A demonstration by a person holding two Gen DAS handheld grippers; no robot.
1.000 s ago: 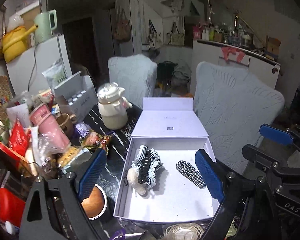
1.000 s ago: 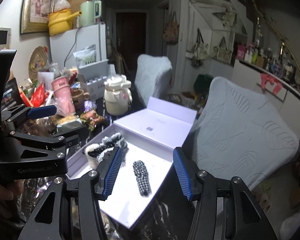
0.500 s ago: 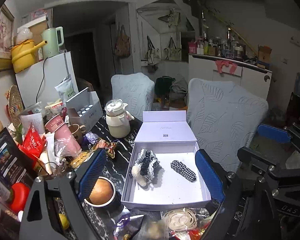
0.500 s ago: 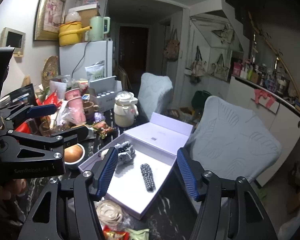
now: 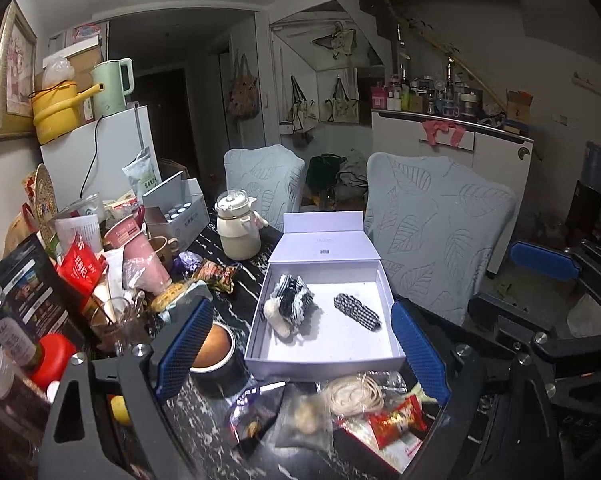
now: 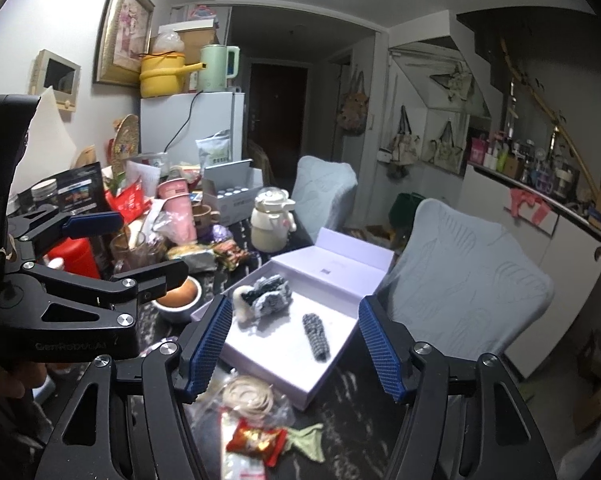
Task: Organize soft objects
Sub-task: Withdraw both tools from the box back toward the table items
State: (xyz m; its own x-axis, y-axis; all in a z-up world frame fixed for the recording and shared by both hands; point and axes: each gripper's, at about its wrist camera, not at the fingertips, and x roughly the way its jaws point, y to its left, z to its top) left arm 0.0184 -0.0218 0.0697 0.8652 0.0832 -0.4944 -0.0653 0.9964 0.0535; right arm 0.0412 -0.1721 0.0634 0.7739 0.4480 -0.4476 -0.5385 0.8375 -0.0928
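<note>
We see two soft pieces in the white cardboard box (image 5: pixel 374 354), lid flipped back: a frilly black-and-white scrunchie (image 5: pixel 290 306) bunched against a cream pompom, and a flat checked band (image 5: pixel 356 312) (long, narrow) lying apart to its right. Our left gripper (image 5: pixel 298 358) tilts downward above the marbled table (image 5: pixel 204 432), ribbed blue pads wide and empty. Our right gripper (image 6: pixel 296 346) slants down likewise, its jaws opening with nothing pressed between them
</note>
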